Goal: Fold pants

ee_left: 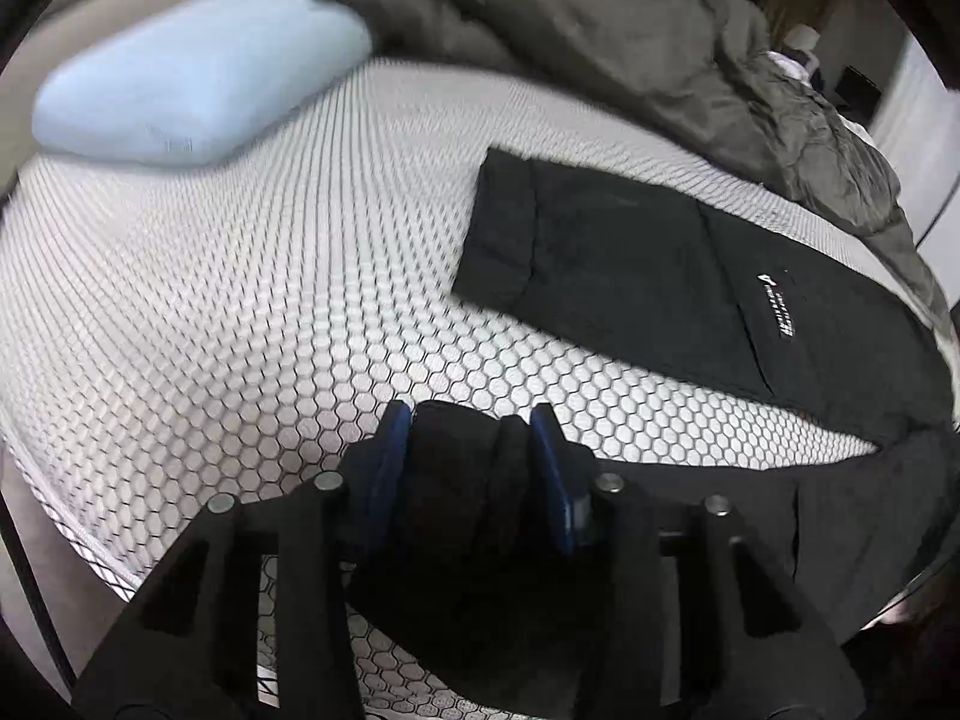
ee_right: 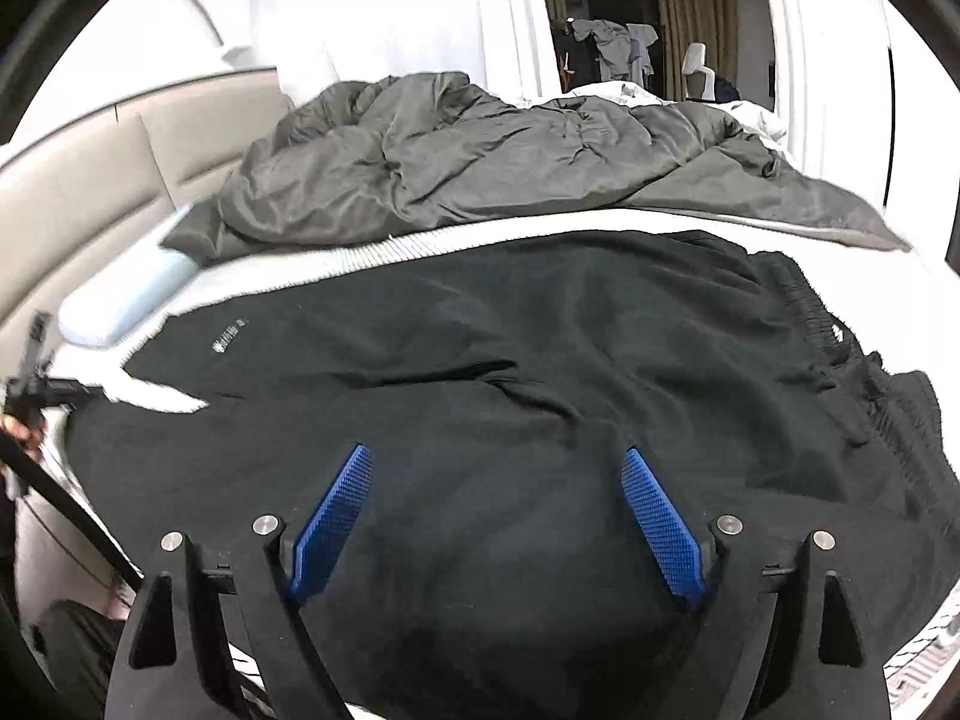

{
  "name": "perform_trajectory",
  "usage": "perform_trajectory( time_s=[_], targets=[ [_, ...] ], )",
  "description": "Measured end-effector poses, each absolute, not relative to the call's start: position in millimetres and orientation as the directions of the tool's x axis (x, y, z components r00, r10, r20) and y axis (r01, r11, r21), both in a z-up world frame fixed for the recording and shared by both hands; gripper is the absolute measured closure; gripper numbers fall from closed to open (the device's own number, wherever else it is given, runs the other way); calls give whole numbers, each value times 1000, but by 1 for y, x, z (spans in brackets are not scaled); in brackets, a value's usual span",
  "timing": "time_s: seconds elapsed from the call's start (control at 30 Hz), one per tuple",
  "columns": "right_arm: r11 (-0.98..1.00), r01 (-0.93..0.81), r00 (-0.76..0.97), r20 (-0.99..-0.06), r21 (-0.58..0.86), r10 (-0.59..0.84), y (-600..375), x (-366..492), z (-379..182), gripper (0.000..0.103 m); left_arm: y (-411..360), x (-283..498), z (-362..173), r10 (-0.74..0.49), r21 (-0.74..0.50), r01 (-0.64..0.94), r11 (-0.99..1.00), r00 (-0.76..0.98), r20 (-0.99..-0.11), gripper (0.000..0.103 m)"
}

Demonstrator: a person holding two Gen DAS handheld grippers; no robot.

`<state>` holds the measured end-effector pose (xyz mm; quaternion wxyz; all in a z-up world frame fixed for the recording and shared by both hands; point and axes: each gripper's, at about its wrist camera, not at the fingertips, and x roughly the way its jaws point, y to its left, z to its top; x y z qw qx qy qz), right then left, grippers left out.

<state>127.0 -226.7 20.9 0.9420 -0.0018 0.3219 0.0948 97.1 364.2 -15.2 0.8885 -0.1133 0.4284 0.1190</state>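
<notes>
Left fingers (ee_left: 471,420) gripping black pants (ee_left: 600,258), right fingers (ee_right: 492,468) spread above, duvet (ee_right: 480,162) seemingly behind

Both wrist views close, angled down, sharing pants (ee_left: 660,276)

Pants (ee_right: 480,360) spread on mattress (ee_left: 240,300); duvet (ee_right: 450,162) behind; pillow (ee_left: 198,96) left (by headboard)

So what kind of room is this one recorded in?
Most likely a bedroom: a light blue pillow and a crumpled grey duvet lie on a hexagon-patterned mattress against a padded beige headboard.
</notes>
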Motion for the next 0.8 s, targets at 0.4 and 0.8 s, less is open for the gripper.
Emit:
perform_trajectory(
  time_s=[0.4,0.8],
  targets=[
    [987,-149,757,-635,62,154,-235,133,10,16,400,79,-1,288,-72,-503,861,599,-747,56],
    [984,-162,762,-624,75,173,-238,129,12,16,407,-17,-32,-108,-502,-381,776,704,-702,41]
  ],
)
